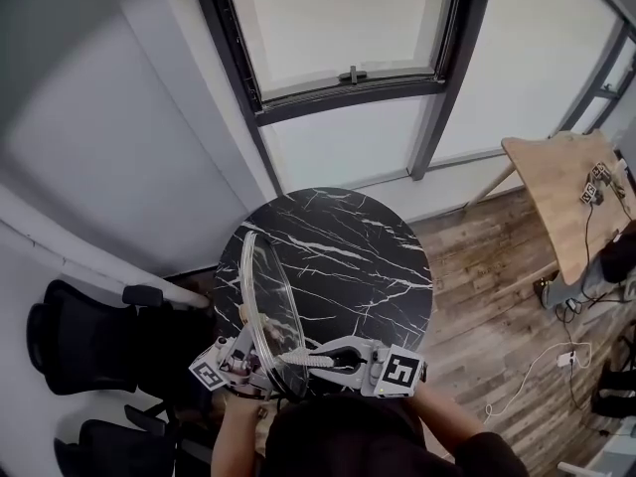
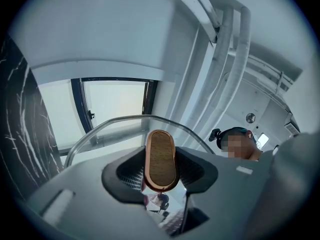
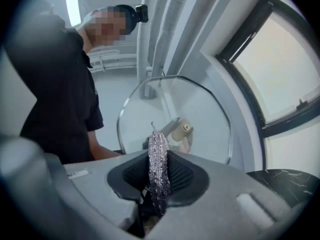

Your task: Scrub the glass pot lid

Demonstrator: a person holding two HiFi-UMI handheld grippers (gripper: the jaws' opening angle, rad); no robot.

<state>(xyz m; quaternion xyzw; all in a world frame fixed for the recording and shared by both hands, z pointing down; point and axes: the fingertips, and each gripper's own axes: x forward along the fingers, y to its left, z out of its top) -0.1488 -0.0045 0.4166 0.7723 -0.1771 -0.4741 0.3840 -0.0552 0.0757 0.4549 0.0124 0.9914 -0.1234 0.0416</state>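
Head view shows a clear round glass pot lid with a metal rim (image 1: 266,301) standing on edge above the round black marble table with white veins (image 1: 348,256), at about 8 o'clock of the tabletop. The left gripper (image 1: 250,358) sits at the lid's 6 o'clock. The right gripper (image 1: 294,359) comes in level from the 3 o'clock side, and its tips are right at the lid's lower edge.

In the left gripper view, the left gripper (image 2: 161,166) has its jaws part-way apart and clamped on the lid's oval wooden handle with a copper-coloured edge (image 2: 161,156). The black pads press the handle from 9 and 3 o'clock, and the lid's rim (image 2: 125,121) arcs over it at 12 o'clock.

In the right gripper view, the right gripper (image 3: 158,176) has its jaws pinched nearly together on a silvery glittering scrubbing pad (image 3: 158,156). The pad sticks up between them towards 12 o'clock. The lid (image 3: 200,119) faces this gripper just beyond the pad, with its handle (image 3: 182,129) seen through the glass. Whether the pad's tip touches the glass cannot be told.
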